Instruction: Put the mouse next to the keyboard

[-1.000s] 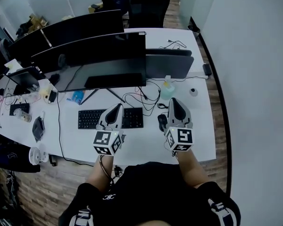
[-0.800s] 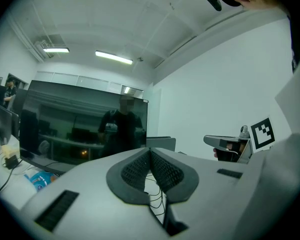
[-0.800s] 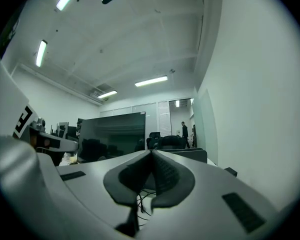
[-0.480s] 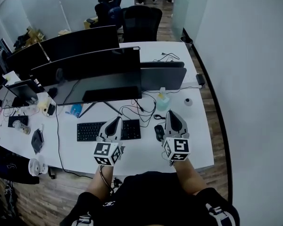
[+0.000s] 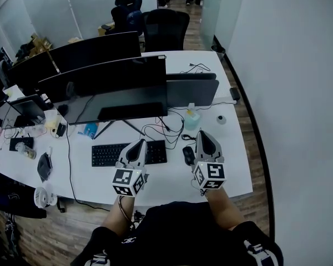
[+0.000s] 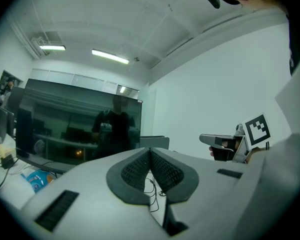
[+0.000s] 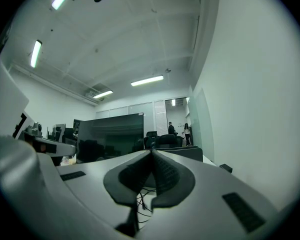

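A white desk point(image 5: 172, 183) is carrying a black keyboard point(image 5: 108, 154), with a dark mouse point(image 5: 188, 155) lying near its right end. Behind them a wide monitor point(image 5: 108, 90) is standing, loose cables point(image 5: 162, 127) are trailing, and a pale bottle point(image 5: 192, 117) is standing upright.

- Black mouse point(image 5: 188, 155), black keyboard point(image 5: 108, 154) and black cables point(image 5: 166, 121) against white desk point(image 5: 172, 183).
- Pale grey left gripper point(image 5: 139, 143) and right gripper point(image 5: 203, 134), each with a black-and-white square-marker cube; dark grey ribbed pads point(image 6: 135, 170).
- Black monitors point(image 5: 111, 87); pale green bottle point(image 5: 192, 118).
- Brown wood-plank floor point(image 5: 55, 231); black shirt point(image 5: 177, 226) with white markings.
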Action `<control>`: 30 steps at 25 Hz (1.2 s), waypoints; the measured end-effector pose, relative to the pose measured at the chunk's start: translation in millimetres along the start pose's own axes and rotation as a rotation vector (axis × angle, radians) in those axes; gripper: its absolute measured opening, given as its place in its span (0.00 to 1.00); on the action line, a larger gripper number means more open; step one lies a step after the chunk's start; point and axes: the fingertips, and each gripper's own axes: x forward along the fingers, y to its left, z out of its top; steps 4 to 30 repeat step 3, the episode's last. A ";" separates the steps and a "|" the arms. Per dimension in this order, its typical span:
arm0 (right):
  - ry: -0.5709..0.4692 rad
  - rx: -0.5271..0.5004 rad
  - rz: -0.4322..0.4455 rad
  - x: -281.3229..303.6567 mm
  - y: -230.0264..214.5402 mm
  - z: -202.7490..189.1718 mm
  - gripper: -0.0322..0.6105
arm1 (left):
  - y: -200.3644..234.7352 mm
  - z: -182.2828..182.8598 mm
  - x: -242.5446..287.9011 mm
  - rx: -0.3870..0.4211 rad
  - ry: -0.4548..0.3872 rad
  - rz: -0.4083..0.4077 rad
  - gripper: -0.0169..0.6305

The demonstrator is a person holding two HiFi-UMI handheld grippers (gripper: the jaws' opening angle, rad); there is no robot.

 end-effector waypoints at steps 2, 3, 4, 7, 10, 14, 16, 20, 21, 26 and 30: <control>0.002 -0.001 -0.001 -2.6 3.1 -0.9 0.07 | 0.3 -1.6 -3.3 0.001 0.001 -0.004 0.05; 0.003 -0.001 -0.001 -3.9 4.8 -1.3 0.07 | 0.6 -2.3 -5.0 0.001 0.002 -0.006 0.05; 0.003 -0.001 -0.001 -3.9 4.8 -1.3 0.07 | 0.6 -2.3 -5.0 0.001 0.002 -0.006 0.05; 0.003 -0.001 -0.001 -3.9 4.8 -1.3 0.07 | 0.6 -2.3 -5.0 0.001 0.002 -0.006 0.05; 0.003 -0.001 -0.001 -3.9 4.8 -1.3 0.07 | 0.6 -2.3 -5.0 0.001 0.002 -0.006 0.05; 0.003 -0.001 -0.001 -3.9 4.8 -1.3 0.07 | 0.6 -2.3 -5.0 0.001 0.002 -0.006 0.05; 0.003 -0.001 -0.001 -3.9 4.8 -1.3 0.07 | 0.6 -2.3 -5.0 0.001 0.002 -0.006 0.05; 0.003 -0.001 -0.001 -3.9 4.8 -1.3 0.07 | 0.6 -2.3 -5.0 0.001 0.002 -0.006 0.05; 0.003 -0.001 -0.001 -3.9 4.8 -1.3 0.07 | 0.6 -2.3 -5.0 0.001 0.002 -0.006 0.05; 0.003 -0.001 -0.001 -3.9 4.8 -1.3 0.07 | 0.6 -2.3 -5.0 0.001 0.002 -0.006 0.05; 0.003 -0.001 -0.001 -3.9 4.8 -1.3 0.07 | 0.6 -2.3 -5.0 0.001 0.002 -0.006 0.05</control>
